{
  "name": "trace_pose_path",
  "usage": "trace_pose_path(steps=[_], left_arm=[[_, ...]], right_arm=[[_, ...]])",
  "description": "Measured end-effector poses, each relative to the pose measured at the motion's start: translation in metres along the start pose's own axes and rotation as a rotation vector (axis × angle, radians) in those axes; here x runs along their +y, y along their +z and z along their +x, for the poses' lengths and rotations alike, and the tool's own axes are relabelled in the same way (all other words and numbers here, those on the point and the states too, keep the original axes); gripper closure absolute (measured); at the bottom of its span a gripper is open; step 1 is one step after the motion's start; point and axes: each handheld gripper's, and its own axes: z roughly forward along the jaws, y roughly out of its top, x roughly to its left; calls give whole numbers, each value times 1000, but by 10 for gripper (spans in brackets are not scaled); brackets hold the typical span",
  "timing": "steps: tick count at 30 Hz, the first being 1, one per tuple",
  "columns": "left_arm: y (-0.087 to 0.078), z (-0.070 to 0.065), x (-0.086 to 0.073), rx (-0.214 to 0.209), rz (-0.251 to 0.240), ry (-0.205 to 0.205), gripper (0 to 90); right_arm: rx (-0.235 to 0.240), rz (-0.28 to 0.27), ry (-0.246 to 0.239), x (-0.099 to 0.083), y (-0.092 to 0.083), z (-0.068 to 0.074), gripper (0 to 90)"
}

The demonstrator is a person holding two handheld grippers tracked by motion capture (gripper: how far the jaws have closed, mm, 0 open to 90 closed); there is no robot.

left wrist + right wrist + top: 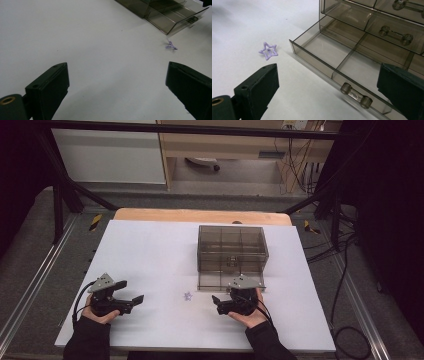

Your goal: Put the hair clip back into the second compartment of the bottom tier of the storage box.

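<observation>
Black two-jaw tool (pixel 131 298) in each hand, grey plates, black sleeves (pixel 88 340).

You get dim, even overhead light on the white table sheet (pixel 150 260), dark surroundings, soft shadows, and black jaws blurred up close.

I am finding nothing to read here: no words, numbers or brand marks are showing on anything lying in front of me.
</observation>
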Motion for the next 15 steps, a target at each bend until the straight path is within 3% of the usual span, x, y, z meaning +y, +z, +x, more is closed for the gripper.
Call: trace_pose_path(steps=[15], left_arm=[[0,0,0,-1,0,-1,44]], right_arm=[[18,4,-18,8,8,15,51]])
